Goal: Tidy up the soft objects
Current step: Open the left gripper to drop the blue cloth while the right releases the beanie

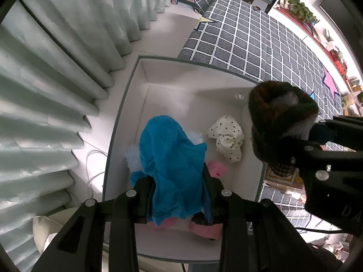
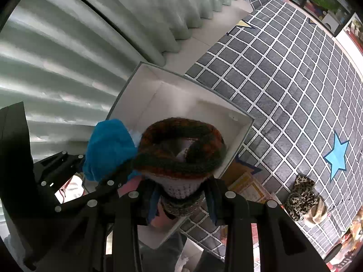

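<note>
The checked grey bedspread [image 2: 295, 86] filled the right of the scene, pale curtains [image 1: 56, 90] the left; between them stood the white box [image 1: 127, 113], open at the top; the blue plush cloth [image 1: 172, 165] hung between the fingers of the left gripper [image 1: 177, 195] above the box's near half, the pads narrowly parted and pressing its sides; to the right, above the box's right wall, the right gripper [image 2: 179, 200] was clamped nearly closed on the knitted brown hat [image 2: 181, 149]; a white dotted cloth [image 1: 228, 136] lay on the box floor at the right; a pink soft thing [image 1: 216, 168] lay nearer, partly hidden by the blue cloth; a leopard-print piece [image 2: 301, 195] lay on the bedspread, well apart.
</note>
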`<state>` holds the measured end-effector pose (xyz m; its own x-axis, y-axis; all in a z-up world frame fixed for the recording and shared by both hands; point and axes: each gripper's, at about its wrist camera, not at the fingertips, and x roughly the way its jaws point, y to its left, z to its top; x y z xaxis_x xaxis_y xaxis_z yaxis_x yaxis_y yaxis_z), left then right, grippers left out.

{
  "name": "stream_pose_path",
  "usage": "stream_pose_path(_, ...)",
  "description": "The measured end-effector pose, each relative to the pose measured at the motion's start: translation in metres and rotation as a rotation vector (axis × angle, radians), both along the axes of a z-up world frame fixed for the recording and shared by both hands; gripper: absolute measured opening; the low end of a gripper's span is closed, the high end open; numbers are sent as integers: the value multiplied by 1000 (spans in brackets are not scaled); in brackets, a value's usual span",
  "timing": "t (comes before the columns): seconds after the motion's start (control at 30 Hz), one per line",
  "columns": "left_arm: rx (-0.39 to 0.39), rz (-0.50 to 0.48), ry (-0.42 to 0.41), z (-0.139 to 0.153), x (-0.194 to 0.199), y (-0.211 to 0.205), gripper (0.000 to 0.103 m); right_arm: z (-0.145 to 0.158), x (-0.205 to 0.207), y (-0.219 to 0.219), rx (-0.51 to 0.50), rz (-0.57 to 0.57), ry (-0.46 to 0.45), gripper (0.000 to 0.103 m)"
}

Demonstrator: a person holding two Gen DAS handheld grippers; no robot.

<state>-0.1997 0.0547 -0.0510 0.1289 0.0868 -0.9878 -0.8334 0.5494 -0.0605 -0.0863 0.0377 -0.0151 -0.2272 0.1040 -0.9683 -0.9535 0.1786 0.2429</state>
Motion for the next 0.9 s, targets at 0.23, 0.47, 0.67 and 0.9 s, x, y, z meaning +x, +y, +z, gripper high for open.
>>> stream_pose_path(0.23,1,-3,-34,5,-2,-3,74,6,3,-2,29,-5,6,51)
stream_pose_path(0.47,-13,0,-33,4,0,-5,90,12,17,-6,42,-60,-7,87)
stream_pose_path(0.67,-15,31,-42,2,0,-6,103,16,29,-16,52,-99,-30,103)
stream_pose_path(0.9,-8,23,-41,9,7,-12,103,22,31,-26,71,-97,-37,103)
